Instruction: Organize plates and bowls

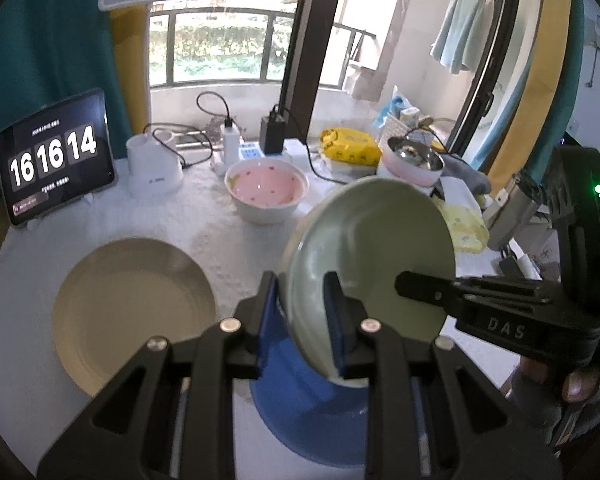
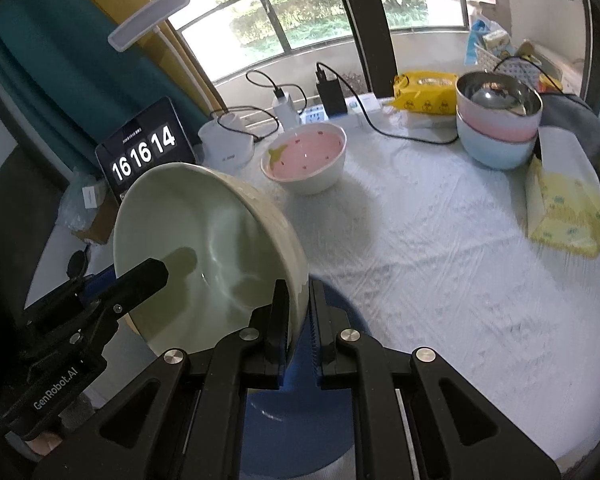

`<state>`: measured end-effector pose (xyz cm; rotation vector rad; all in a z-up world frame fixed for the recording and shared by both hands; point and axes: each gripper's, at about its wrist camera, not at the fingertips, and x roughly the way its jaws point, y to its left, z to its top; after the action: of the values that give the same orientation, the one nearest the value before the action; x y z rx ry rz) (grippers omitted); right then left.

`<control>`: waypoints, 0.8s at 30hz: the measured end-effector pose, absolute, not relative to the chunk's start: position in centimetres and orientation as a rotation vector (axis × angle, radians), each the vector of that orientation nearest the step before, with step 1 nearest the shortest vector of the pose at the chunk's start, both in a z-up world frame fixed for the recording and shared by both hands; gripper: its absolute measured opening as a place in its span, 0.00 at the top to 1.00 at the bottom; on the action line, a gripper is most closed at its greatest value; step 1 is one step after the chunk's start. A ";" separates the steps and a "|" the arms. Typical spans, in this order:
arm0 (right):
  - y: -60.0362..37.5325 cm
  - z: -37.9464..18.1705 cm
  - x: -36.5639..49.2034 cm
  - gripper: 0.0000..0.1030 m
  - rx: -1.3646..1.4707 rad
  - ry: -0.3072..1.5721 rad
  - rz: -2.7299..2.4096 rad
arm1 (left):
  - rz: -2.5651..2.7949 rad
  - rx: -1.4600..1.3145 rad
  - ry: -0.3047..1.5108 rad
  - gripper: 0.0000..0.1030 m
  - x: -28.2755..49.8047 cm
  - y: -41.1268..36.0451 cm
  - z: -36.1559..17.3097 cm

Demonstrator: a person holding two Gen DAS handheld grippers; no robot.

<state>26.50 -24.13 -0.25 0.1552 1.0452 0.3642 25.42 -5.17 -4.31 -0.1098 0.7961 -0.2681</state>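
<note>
Grippers both clamp one pale green bowl, held tilted on edge above the blue plate. Left gripper grips its near-left rim; right gripper grips the opposite rim. Beige plate lies left, pink bowl farther back.

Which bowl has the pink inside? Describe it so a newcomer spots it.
Start at the tablet clock by the window. Right of it, past the white lamp base, a white bowl stands alone on the tablecloth. Only it has a pink, speckled inside.
</note>
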 end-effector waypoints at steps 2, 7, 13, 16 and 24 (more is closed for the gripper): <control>-24.2 -0.9 26.0 0.90 0.158 1.058 0.359 | -0.271 -0.112 0.811 0.77 25.0 -5.2 -5.0; -24.3 -2.4 25.1 0.90 0.164 1.091 0.348 | -0.277 -0.110 0.843 0.77 24.4 -5.3 -6.3; -24.2 -3.6 24.3 0.90 0.138 1.117 0.334 | -0.283 -0.110 0.872 0.77 24.0 -5.5 -7.4; -23.9 -4.1 24.0 0.90 0.122 1.133 0.330 | -0.285 -0.104 0.889 0.77 23.9 -5.5 -8.1; -23.8 -5.3 23.9 0.89 0.117 1.174 0.322 | -0.281 -0.099 0.931 0.77 23.8 -5.4 -9.5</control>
<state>23.93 -23.76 -5.28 0.1173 1.1744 0.3223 23.78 -5.40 -9.50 -0.0991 0.9307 -0.2810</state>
